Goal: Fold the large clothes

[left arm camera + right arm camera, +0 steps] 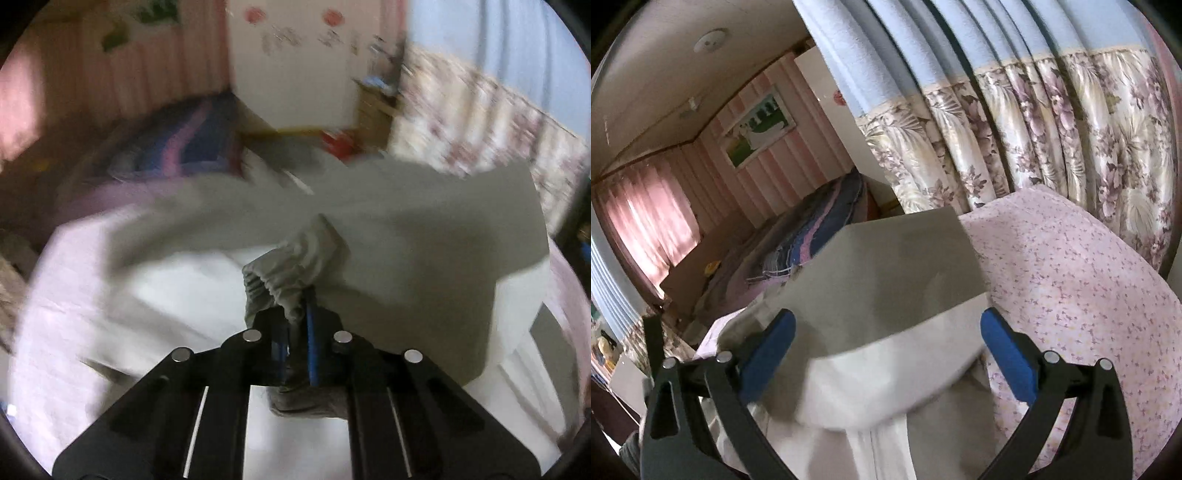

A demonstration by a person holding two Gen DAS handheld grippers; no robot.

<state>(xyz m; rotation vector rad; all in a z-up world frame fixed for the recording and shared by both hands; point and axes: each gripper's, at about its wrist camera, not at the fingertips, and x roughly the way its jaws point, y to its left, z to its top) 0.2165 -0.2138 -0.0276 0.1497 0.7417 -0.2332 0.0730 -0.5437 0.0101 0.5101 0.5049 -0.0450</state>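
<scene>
A large grey and white garment (406,236) lies spread over the bed. My left gripper (295,317) is shut on its grey elastic cuff (291,258), which bunches up between the blue pads and is held above the garment's white part. In the right wrist view the same garment (886,280) shows a flat grey panel over a white panel with a centre seam. My right gripper (886,336) is open, its blue pads (768,350) wide apart on either side of the garment, holding nothing.
The bed has a pink floral sheet (1071,295). A striped blue and purple blanket (820,236) lies at its far end. Floral curtains (1034,129) hang close on the right. A white cabinet (295,74) and a wooden shelf (373,110) stand behind the bed.
</scene>
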